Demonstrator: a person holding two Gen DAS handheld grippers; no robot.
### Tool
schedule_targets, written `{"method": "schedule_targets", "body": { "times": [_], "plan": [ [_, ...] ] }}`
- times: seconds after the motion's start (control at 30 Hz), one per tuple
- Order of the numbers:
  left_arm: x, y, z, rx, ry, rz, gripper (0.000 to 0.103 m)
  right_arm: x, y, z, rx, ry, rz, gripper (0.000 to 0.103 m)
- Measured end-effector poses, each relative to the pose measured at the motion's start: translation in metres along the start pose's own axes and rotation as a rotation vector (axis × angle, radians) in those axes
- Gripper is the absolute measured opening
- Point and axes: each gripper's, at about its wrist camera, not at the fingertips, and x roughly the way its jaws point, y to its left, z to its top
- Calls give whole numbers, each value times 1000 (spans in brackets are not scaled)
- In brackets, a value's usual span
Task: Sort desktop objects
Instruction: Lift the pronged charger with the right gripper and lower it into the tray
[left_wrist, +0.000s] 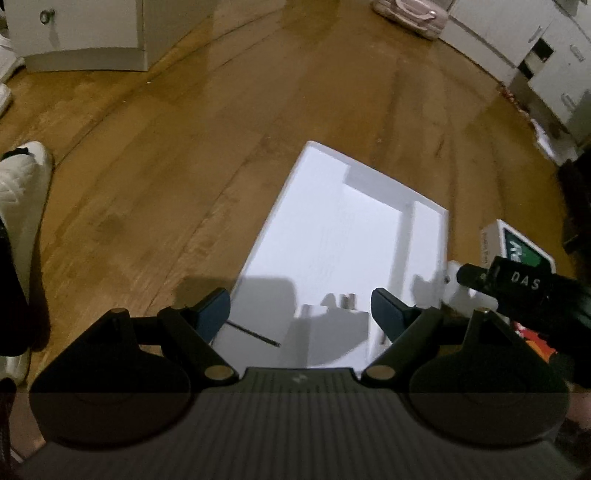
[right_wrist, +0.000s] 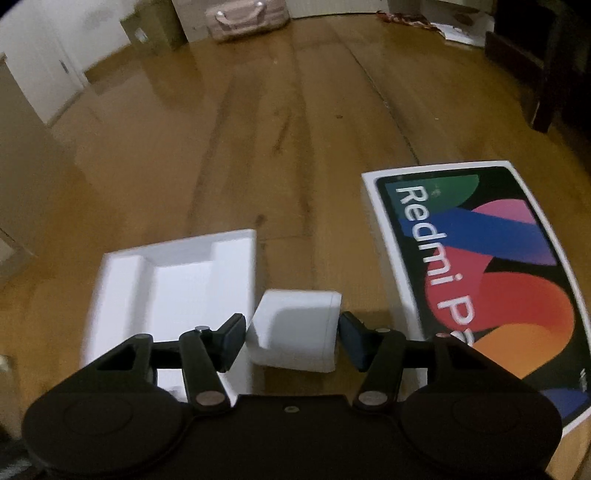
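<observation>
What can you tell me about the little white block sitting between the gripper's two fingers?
The little white block is a small, smooth, rounded-cornered box that looks like plastic, perhaps a charger. It sits between the right gripper's open fingers, which flank it without clearly pinching it. It is on the wooden floor, right beside the white tray on one side, with the colourful Redmi box on the other. A faint seam runs near its right end.

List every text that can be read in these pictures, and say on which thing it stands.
"Redmi P", cut off by the right tool: on the colourful box lid.
"DAS": on the black tool body at the right of the left wrist view.
White letters on the green box label: too blurred to read.
</observation>
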Motion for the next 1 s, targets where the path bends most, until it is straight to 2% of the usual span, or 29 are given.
{"method": "schedule_targets", "body": {
  "times": [0.03,0.1,0.2,0.27,0.3,0.37,0.4,0.43,0.5,0.67,0.8,0.9,1.0],
  "plan": [
    [-1,3,1,-12,-1,-9,83,-4,3,-1,-7,-11,9,54],
    [-3,12,2,-54,-2,-16,83,-15,9,-4,-36,-54,12,19],
    [-2,25,0,-100,4,-23,83,-18,15,-2,-21,-60,114,18],
    [-1,32,-1,-117,14,-22,83,-17,21,-2,-69,-52,63,19],
    [-2,33,-1,-122,10,-13,83,-17,21,-3,-84,-68,47,21],
    [-2,33,0,-122,7,-6,83,-11,18,-1,-113,-38,26,23],
    [-1,31,0,-115,14,-15,83,-10,13,0,-116,-29,4,31],
    [1,29,0,-107,20,-23,83,-8,9,0,-119,-20,-17,43],
    [2,25,-2,-102,31,-27,83,-5,-1,1,-128,13,-45,54],
    [7,15,-7,-89,58,-37,83,-1,-20,-10,-96,111,-34,56],
    [10,8,-11,-78,79,-45,83,10,-16,-15,-95,124,-26,63],
    [12,9,-11,-78,81,-31,83,20,-10,-16,-91,137,-40,64],
    [15,14,-8,-87,83,-16,83,29,-3,-18,-116,147,-46,73]
  ]
}}
